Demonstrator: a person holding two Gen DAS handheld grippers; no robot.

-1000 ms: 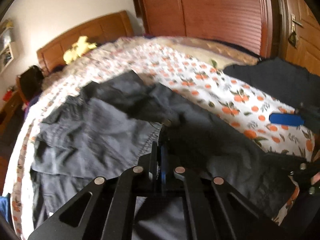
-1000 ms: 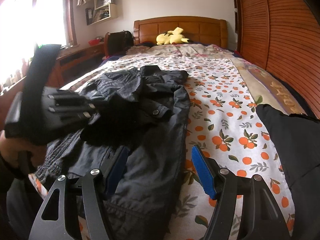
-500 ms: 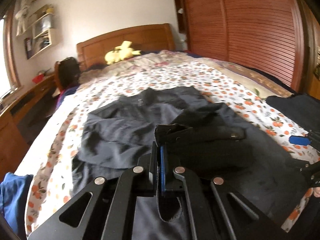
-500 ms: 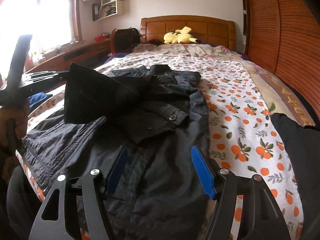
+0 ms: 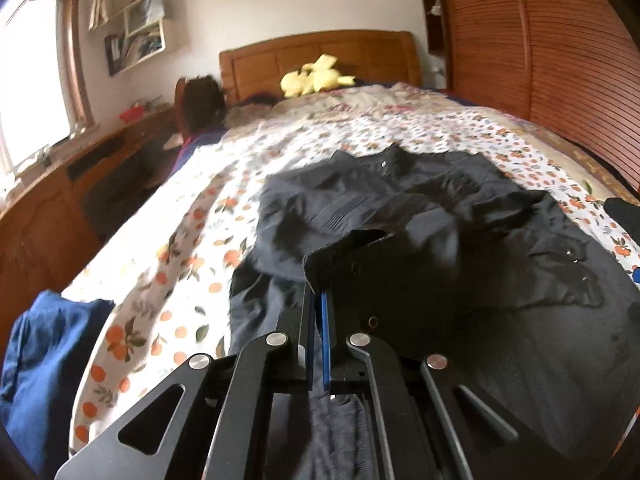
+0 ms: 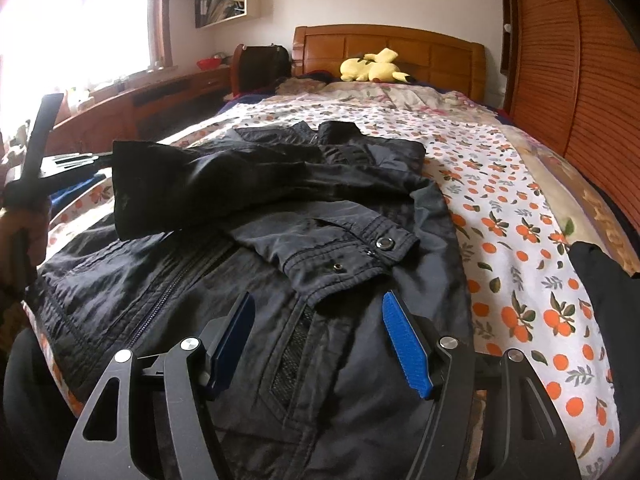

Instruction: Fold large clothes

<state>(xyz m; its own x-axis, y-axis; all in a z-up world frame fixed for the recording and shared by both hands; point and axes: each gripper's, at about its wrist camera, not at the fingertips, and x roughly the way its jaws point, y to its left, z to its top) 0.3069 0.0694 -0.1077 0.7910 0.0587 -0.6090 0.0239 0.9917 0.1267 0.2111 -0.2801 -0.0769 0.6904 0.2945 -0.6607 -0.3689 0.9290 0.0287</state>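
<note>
A large black jacket [image 6: 360,360] lies spread on the bed with the orange-print sheet [image 6: 520,240]; it also shows in the left wrist view [image 5: 480,300]. My left gripper [image 5: 318,296] is shut on the cuff of the jacket's left sleeve [image 5: 352,256] and holds it lifted over the jacket body; from the right wrist view the gripper [image 6: 80,160] sits at the left with the sleeve [image 6: 192,192] stretched across. My right gripper [image 6: 318,312] is open and empty, low over the jacket's lower front, just below the folded right sleeve cuff [image 6: 352,252].
A blue garment [image 5: 44,380] lies at the bed's left edge. Another dark garment [image 6: 604,300] lies at the right edge. A yellow plush toy [image 6: 372,66] sits by the wooden headboard [image 6: 384,46]. A desk [image 5: 60,200] runs along the left; a wooden wardrobe [image 6: 580,60] stands on the right.
My left gripper has carried the left sleeve leftward and lifted it, now stretched out across the jacket. The right gripper has stayed open over the jacket's lower front.
</note>
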